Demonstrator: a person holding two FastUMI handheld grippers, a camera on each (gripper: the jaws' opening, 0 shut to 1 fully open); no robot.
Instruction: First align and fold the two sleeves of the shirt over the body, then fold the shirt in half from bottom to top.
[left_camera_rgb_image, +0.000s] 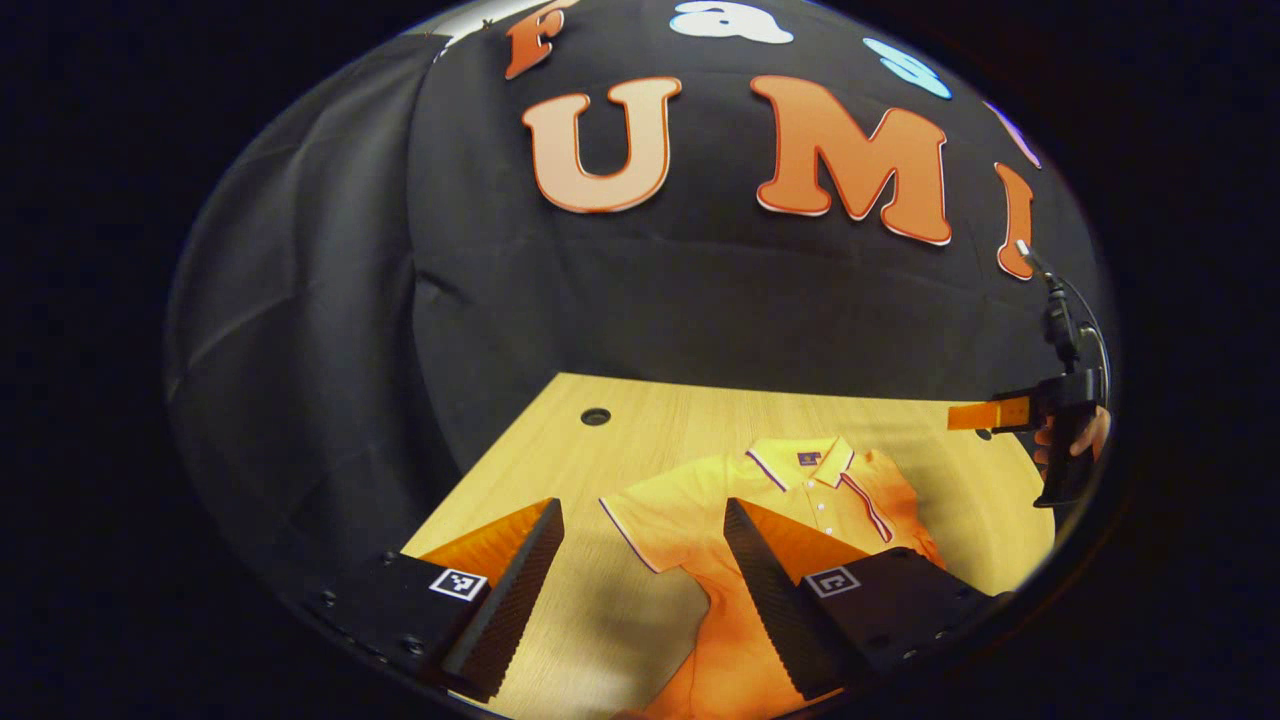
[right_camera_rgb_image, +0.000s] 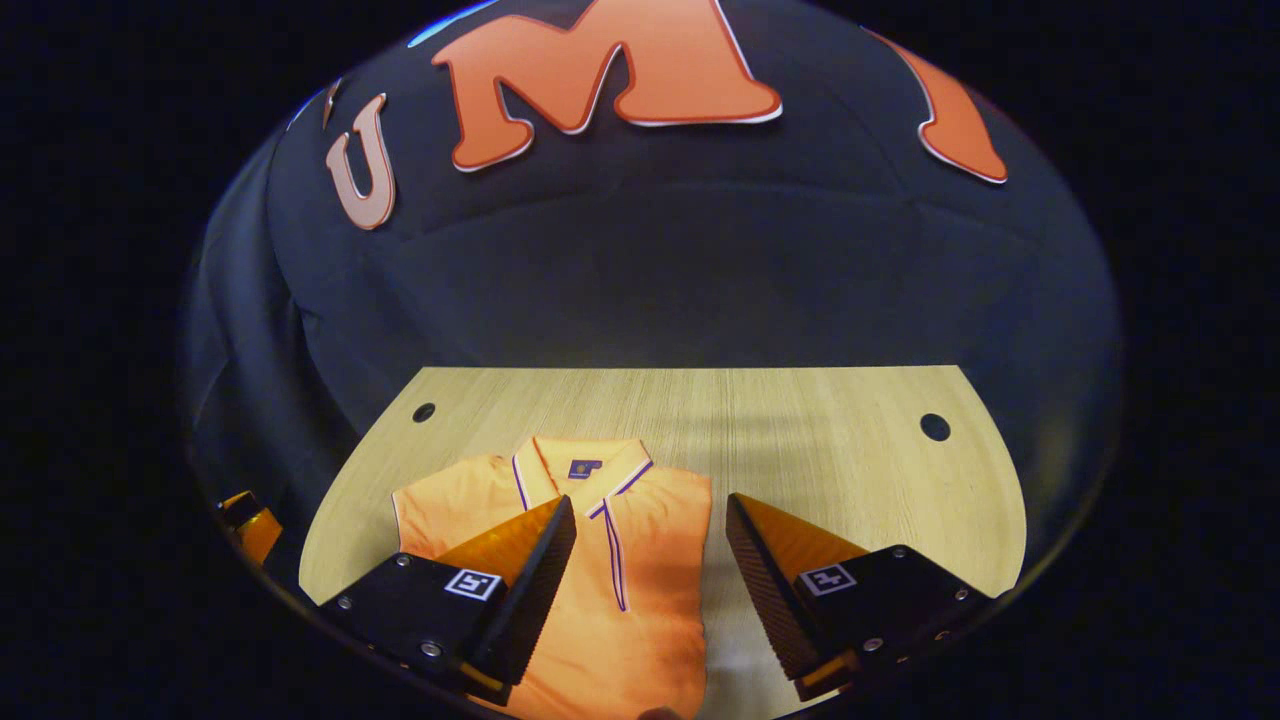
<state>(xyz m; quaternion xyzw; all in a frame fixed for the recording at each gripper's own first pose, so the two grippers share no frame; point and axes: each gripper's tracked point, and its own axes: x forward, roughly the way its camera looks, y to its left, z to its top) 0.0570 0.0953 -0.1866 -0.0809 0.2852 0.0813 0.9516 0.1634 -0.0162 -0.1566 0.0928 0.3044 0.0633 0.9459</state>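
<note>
Shirt (left_camera_rgb_image: 700, 520): one, orange, short-sleeved, with a collar (left_camera_rgb_image: 800, 462) edged in dark and white piping, lying flat on the table (left_camera_rgb_image: 520, 470), front up, collar toward the booth wall; in the right gripper view the same shirt (right_camera_rgb_image: 640, 560) lies on the table (right_camera_rgb_image: 820, 440) with its collar (right_camera_rgb_image: 580, 465) at the far end and one straight side edge running down beside the placket. Sleeve (left_camera_rgb_image: 650, 520): one seen spread out from the shirt body in the left gripper view, its hem piped; in the right gripper view one sleeve (right_camera_rgb_image: 440, 505) lies out on the other side of the collar; the opposite side of the shirt there ends in a straight edge. Buttons: a short row on the placket below the collar, too small to count. Left gripper (left_camera_rgb_image: 640, 590): two fingers spread wide apart, nothing between them but shirt and bare table below; whether the tips touch the cloth cannot be told. Right gripper (right_camera_rgb_image: 650, 590): two fingers likewise spread apart, above the shirt's body and its straight edge, gripping nothing; it appears also in the left gripper view, well to the side of the shirt (left_camera_rgb_image: 1000, 412), held by a hand (left_camera_rgb_image: 1075, 440). Table holes: two, round, beyond the shirt (right_camera_rgb_image: 424, 412) (right_camera_rgb_image: 935, 427); one is plain in the left gripper view (left_camera_rgb_image: 595, 416).
</note>
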